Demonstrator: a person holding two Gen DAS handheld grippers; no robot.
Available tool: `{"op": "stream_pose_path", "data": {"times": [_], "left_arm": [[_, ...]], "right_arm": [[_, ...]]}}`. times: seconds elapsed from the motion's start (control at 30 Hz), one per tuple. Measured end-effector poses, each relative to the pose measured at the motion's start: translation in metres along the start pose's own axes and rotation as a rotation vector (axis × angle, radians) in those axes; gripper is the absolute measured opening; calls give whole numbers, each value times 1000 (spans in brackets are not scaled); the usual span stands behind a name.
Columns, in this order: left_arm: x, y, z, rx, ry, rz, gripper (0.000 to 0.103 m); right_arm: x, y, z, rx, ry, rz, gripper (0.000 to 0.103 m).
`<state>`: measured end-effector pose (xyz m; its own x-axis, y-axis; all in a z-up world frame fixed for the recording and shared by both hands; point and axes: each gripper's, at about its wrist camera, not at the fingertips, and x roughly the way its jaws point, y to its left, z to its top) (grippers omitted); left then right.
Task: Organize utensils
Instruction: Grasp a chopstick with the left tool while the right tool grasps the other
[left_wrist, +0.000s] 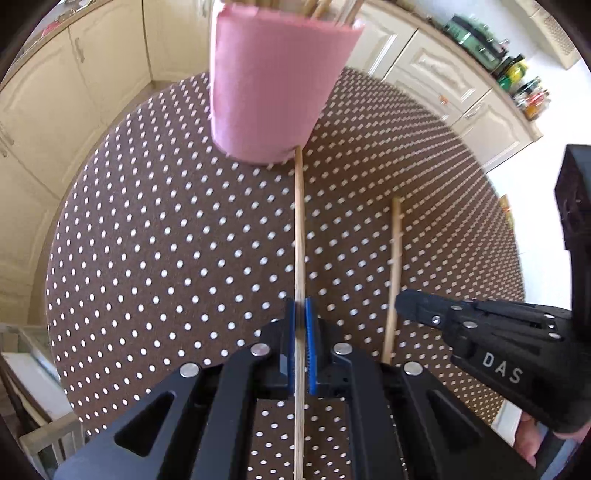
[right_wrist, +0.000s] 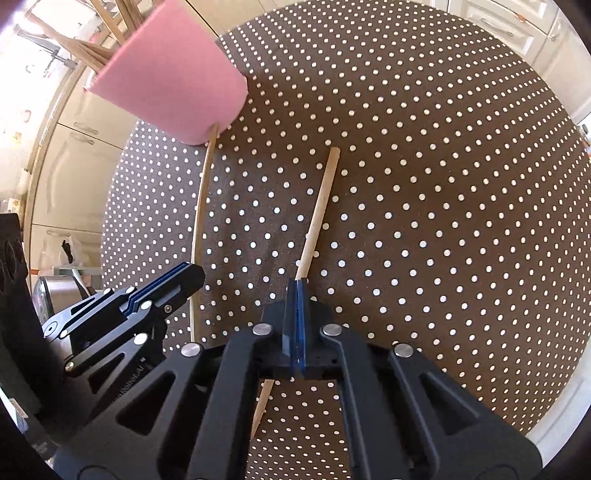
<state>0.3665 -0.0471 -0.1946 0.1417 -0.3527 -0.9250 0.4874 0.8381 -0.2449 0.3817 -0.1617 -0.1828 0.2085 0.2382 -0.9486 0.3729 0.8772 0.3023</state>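
A round bench (left_wrist: 147, 240) covered in a brown cloth with white dots carries a pink cup (left_wrist: 273, 85) at its far side, upright and holding a bundle of wooden sticks (left_wrist: 332, 9) that lean out over its rim. Two more wooden sticks lie flat on the cloth, side by side and apart from each other, both running from near to far.

The left tool (left_wrist: 300, 343) points steeply down at the bench and is clenched on the thinner stick (left_wrist: 300, 229); its blue pads press the stick from both sides near the near end. That stick's far tip reaches the foot of the pink cup, touching it or just short of it; the wrist views do not settle which.

The thicker stick (right_wrist: 317, 210) lies to the right of the thin one, its far end well short of the cup. The right tool (right_wrist: 296, 317) stands over its near part, also aimed steeply down. Its blue pads are drawn fully together with no gap showing between them, and the stick passes below the closed pads rather than between them, coming out again on the near side, so it looks clenched on nothing.

In the left wrist view the right tool (left_wrist: 400, 306) appears from the side, just right of the thick stick. Cream cabinet doors (left_wrist: 55, 110) ring the room behind the bench, and jars and bottles (left_wrist: 521, 85) stand on a counter at far right.
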Motion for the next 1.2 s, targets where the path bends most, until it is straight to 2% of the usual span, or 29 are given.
{"op": "stream_pose_path", "data": {"times": [0.13,0.23,0.33,0.67,0.93,1.1,1.2], "left_arm": [[-13,-4,1,25,-51,-26,6],[-11,-4,2,22,-40,-4,6],[-10,-6,1,18,-29,6,6],[-12,-3,-14,-3,-15,28,6],[-14,16,-22,-30,-5,22,6],[-15,25,-24,-36,1,20,6],[-14,26,-22,-46,5,17,6]], "right_arm": [[-12,-14,2,-4,2,0,0],[-12,-23,6,22,37,26,1],[-10,-27,7,40,37,8,1],[2,10,-4,55,40,-72,3],[21,26,11,107,76,-93,9],[28,38,13,71,74,-129,11],[30,47,6,4,55,-148,8]]}}
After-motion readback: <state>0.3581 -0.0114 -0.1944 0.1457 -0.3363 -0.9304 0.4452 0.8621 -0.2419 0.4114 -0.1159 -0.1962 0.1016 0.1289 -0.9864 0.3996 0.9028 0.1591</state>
